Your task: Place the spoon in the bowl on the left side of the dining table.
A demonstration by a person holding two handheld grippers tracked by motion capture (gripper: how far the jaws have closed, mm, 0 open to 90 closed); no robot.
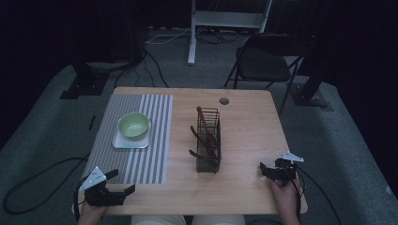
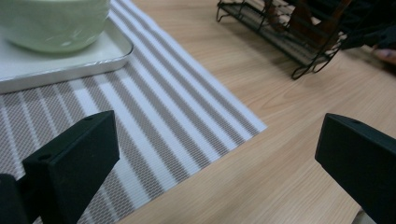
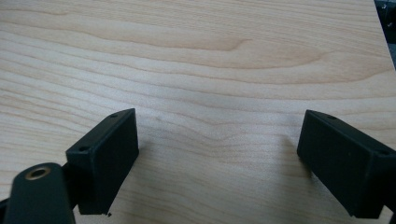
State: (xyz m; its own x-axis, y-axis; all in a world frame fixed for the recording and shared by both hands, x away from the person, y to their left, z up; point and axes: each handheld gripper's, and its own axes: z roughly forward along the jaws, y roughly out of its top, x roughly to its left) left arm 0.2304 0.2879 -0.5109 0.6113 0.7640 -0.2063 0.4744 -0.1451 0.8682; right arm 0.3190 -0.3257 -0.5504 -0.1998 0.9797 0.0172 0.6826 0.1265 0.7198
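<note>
Wire rack [image 1: 208,140] stands mid-table [image 1: 244,187] between your left hand-held gripper [image 1: 123,181] and right hand-held gripper [image 1: 262,170], both spread wide, gripping nothing.

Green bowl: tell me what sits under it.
The bowl stands on a pale square tray, which lies on the striped mat on the table. The tray's middle is covered by the bowl.

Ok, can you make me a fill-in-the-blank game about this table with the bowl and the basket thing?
1. The green bowl sits on a white ____.
2. The tray lies on a ____ placemat.
3. The dark reddish utensils stand in a black wire ____.
4. The jaws of the left gripper and of the right gripper are ____, holding nothing.

Missing words: tray; striped; rack; open
</note>
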